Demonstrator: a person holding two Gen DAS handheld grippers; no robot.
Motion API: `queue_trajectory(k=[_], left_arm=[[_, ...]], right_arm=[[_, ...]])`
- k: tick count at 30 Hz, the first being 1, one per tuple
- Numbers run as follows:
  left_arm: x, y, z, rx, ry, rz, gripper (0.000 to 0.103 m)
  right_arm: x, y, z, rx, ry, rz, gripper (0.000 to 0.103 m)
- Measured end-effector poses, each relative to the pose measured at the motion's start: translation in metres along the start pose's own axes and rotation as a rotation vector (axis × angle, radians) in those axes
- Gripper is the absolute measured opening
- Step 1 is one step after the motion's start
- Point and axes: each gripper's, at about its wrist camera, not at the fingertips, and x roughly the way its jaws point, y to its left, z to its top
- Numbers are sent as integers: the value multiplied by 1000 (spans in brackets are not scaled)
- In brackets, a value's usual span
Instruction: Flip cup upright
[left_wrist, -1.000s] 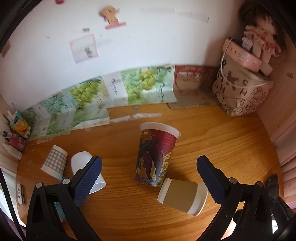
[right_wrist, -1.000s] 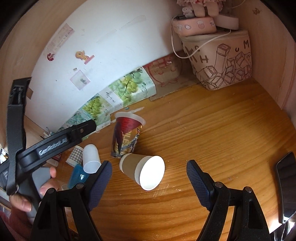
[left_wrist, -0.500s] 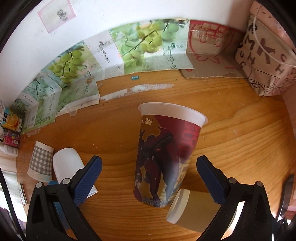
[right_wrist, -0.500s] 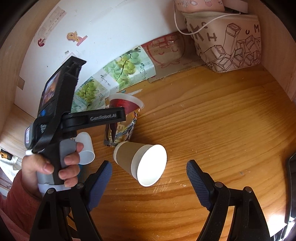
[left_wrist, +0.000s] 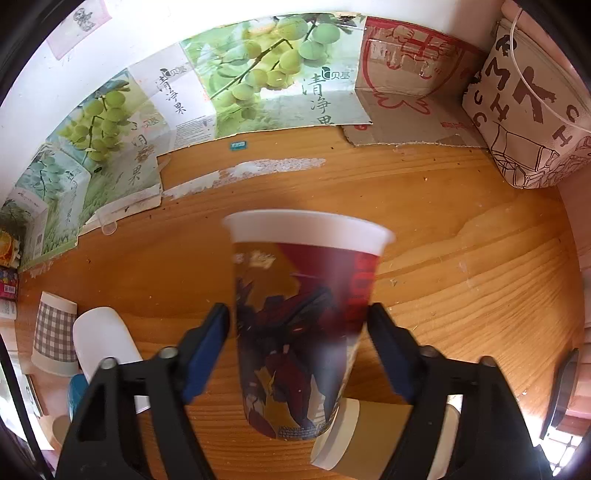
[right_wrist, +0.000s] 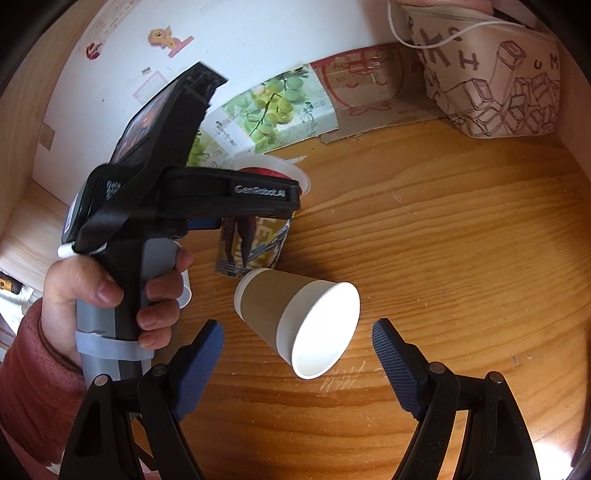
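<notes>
A brown paper cup (right_wrist: 295, 325) with white bands lies on its side on the wooden table (right_wrist: 461, 258), open mouth toward my right gripper (right_wrist: 297, 350), which is open and empty just in front of it. It shows partly in the left wrist view (left_wrist: 354, 443). A tall red printed cup (left_wrist: 303, 325) stands upright behind it. My left gripper (left_wrist: 299, 332) has its pads against both sides of the red cup. In the right wrist view the red cup (right_wrist: 258, 236) is partly hidden by the left gripper's body.
A checked cup (left_wrist: 55, 339) and a white cup (left_wrist: 103, 347) stand upside down at left. A printed bag (left_wrist: 532, 96) sits at the back right. Fruit cartons (left_wrist: 258, 81) line the wall. A phone (left_wrist: 565, 391) lies at the right edge.
My left gripper has moved forward to the red cup and closed its fingers onto its sides. My right gripper has edged slightly closer to the lying brown cup.
</notes>
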Motion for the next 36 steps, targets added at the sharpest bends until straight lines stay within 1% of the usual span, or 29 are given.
queue_trajectory(k=[4, 8, 11, 13, 17, 20, 25, 30, 34, 36], left_arm=[[1, 0, 2, -1, 4, -6, 75], [2, -1, 2, 12, 10, 8, 75], [-3, 3, -1, -1, -9, 42, 75], [-9, 4, -5, -1, -30, 51, 75], [-20, 10, -13, -16, -43, 53, 75], [-30, 16, -24, -28, -48, 63, 75], [-38, 28, -44, -75, -11, 30, 75], [-56, 38, -73, -94, -23, 36, 75], [-70, 46, -96, -108, -20, 7, 75], [-77, 48, -108, -103, -24, -1, 75]], right_arm=[[4, 4, -1, -17, 16, 7, 83], [3, 4, -3, -25, 27, 16, 83], [1, 2, -4, -28, 32, 13, 83], [0, 1, -4, -37, 25, 15, 83], [-5, 1, -6, -38, 7, 14, 83], [-13, 2, -9, -46, -13, 14, 83], [-29, 5, -17, -55, -34, 36, 83], [-45, 11, -26, -55, -53, 66, 83], [-56, 17, -34, -64, -70, 85, 83], [-59, 19, -40, -56, -70, 115, 83]])
